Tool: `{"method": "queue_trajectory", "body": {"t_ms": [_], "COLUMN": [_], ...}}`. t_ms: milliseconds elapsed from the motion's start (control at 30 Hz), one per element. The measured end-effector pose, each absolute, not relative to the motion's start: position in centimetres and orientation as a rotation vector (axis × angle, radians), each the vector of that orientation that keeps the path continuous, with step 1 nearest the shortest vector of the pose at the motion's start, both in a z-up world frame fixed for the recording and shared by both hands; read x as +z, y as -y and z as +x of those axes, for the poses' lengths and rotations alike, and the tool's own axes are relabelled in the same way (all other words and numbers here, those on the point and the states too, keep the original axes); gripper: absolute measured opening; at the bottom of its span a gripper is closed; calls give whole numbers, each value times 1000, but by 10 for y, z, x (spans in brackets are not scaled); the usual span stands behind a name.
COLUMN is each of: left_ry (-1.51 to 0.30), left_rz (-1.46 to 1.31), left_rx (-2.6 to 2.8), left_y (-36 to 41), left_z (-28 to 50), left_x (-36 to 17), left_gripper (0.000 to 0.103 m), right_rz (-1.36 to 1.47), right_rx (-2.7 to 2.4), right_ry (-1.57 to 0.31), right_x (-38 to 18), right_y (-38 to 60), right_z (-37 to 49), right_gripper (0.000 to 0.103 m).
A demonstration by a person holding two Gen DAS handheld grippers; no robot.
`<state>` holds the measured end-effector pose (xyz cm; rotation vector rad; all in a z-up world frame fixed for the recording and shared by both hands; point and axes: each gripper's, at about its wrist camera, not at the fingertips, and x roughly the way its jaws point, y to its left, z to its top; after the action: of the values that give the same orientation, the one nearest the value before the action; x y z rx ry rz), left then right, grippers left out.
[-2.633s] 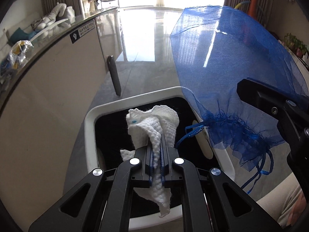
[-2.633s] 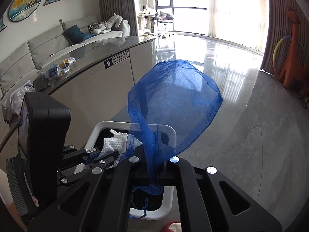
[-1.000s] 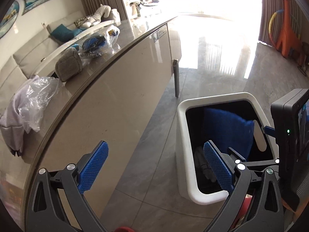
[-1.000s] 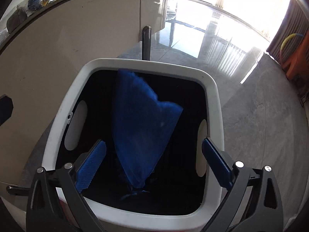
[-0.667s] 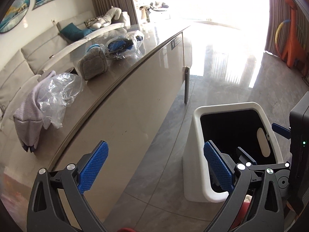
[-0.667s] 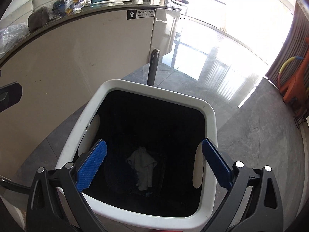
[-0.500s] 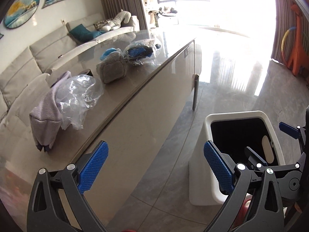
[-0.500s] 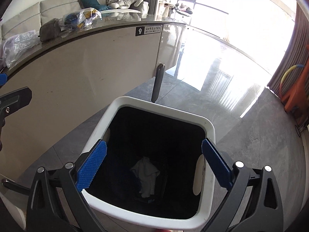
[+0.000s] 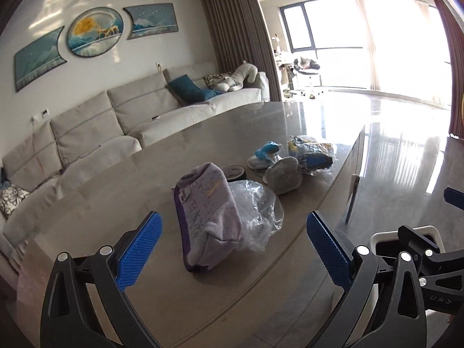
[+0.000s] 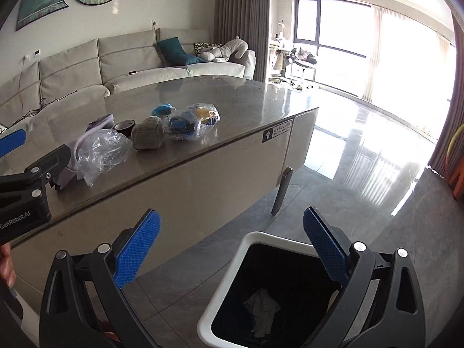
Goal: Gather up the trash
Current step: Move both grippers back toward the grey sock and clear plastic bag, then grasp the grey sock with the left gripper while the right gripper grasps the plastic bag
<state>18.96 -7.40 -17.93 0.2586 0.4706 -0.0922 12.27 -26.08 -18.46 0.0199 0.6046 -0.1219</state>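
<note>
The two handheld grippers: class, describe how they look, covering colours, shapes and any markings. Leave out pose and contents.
Both the left gripper and right gripper have black angular frames with triangular cut-outs and silver round screws. Each finger ends in a blue, finely textured pad. White "GenRobot.AI" lettering marks the left gripper's body. No cables or sleeves show.

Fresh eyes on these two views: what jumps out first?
The clutter on the grey table: a lavender cloth against a crumpled clear bag, directly ahead of the open left gripper. Below the table edge, the white bin holds a white rag, under the open right gripper.
</note>
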Motion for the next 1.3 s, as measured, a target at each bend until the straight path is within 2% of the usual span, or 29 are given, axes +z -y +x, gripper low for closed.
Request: {"method": "queue_trajectory", "body": {"t_ms": [467,933,1000,1067,1100,1133,1167,1300], "left_ry": [-592,-642,-636,-641,-646,-661,-669,-669], "left_rz": [176,191,185,186,173,154,133,114], "left_rx": [-4,-51,-63,-67,-81,-100,-107,-116], "left_y": [26,39,37,35,34,31,30,23], "left_z": [240,247,244,243,243,244,244,243], "left_x": [-187,-209,-207,-207,-207,-208,-209,-207], "left_gripper": [98,96,74,60,44,38,38,23], "right_rz": [-59,-4,-23,-31,-29,-25,-21,-6], "right_rx": [21,7,1,2,5,8,12,50], "right_ry": [-517,-512,-506,-505,-507,-509,-514,-533], "right_x": [-144,-152,-152,-153,-153,-154,-155,-159], "right_y": [209,208,205,203,203,202,201,195], "right_z": [172,182,181,180,181,181,182,186], "right_gripper": [98,98,98,98,98,98,98,98]}}
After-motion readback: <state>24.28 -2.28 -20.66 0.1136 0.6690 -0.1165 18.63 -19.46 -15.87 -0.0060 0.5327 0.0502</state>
